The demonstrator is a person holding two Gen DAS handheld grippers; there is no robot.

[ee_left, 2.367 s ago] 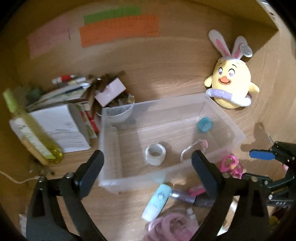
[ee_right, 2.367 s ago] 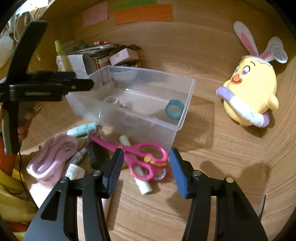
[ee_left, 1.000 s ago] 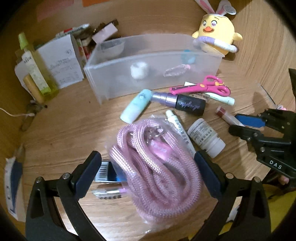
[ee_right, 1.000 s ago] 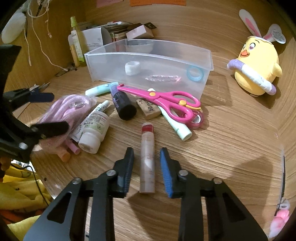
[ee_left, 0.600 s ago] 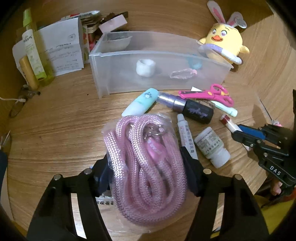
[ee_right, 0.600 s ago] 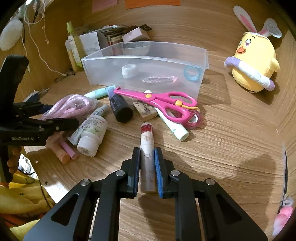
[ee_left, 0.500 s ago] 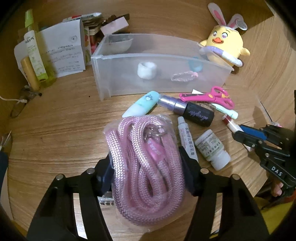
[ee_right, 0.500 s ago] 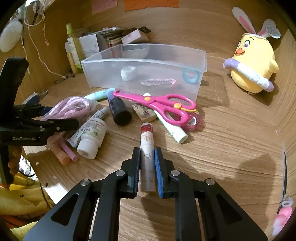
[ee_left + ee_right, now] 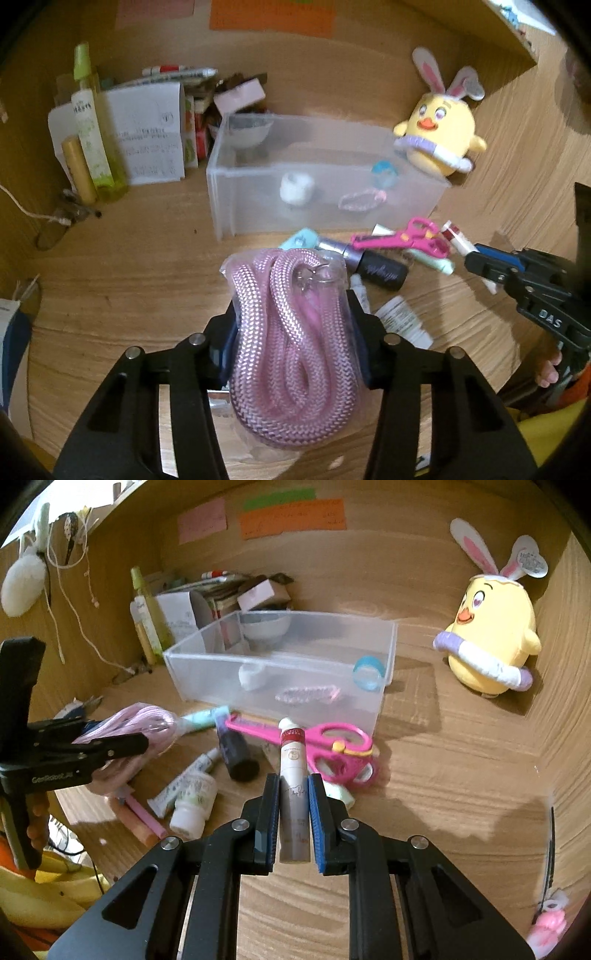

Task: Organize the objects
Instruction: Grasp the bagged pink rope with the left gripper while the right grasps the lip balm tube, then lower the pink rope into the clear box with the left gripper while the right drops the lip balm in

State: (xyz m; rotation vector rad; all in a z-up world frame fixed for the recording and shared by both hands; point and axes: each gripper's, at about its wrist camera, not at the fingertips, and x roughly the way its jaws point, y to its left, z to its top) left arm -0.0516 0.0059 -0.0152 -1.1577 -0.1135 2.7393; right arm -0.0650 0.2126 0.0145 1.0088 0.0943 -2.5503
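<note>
Lifting, left side: the left gripper (image 9: 295, 339) had closed its jaws on the bagged pink rope (image 9: 291, 332) and raised it off the desk (image 9: 122, 277); a second before, the jaws stood wide around it as it lay flat.
Lifting, right side: the right gripper (image 9: 291, 812) had pinched the red-capped tube (image 9: 293, 775) tight between its pads and brought it up, where earlier it lay on the wood between narrowing jaws.
Meaning: both picks looked done, so the carry toward the clear bin (image 9: 384, 686) seemed the step in hand.
Left on the desk: pink scissors (image 9: 325, 746), a dark bottle (image 9: 236, 753), a white bottle (image 9: 194, 805) and a mint tube (image 9: 201, 716), just before the bin.
Bin contents: a white tape roll (image 9: 251, 677), a blue tape ring (image 9: 368, 672) and a pink hair clip (image 9: 308, 694).
Beyond: a yellow chick toy (image 9: 491, 635), well apart from the bin.
</note>
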